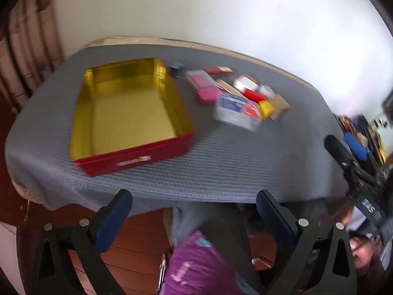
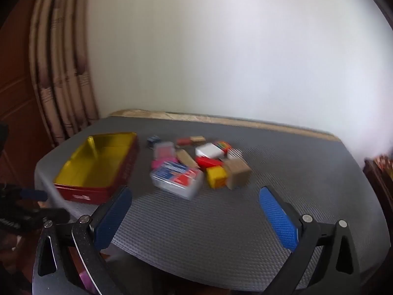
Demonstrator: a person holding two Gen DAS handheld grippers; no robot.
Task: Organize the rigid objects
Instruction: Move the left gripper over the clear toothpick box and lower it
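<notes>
An open red tin with a gold inside stands empty on the left of the grey-covered table; it also shows in the right wrist view. To its right lies a pile of small rigid objects: a clear plastic case, a pink box, a red block, a yellow block, a tan cube, a white box. My left gripper is open and empty, off the table's near edge. My right gripper is open and empty above the table's near part.
A curtain hangs at the back left and a pale wall stands behind the table. Wooden floor and a purple bag lie below the left gripper. The right gripper's black body shows at the right.
</notes>
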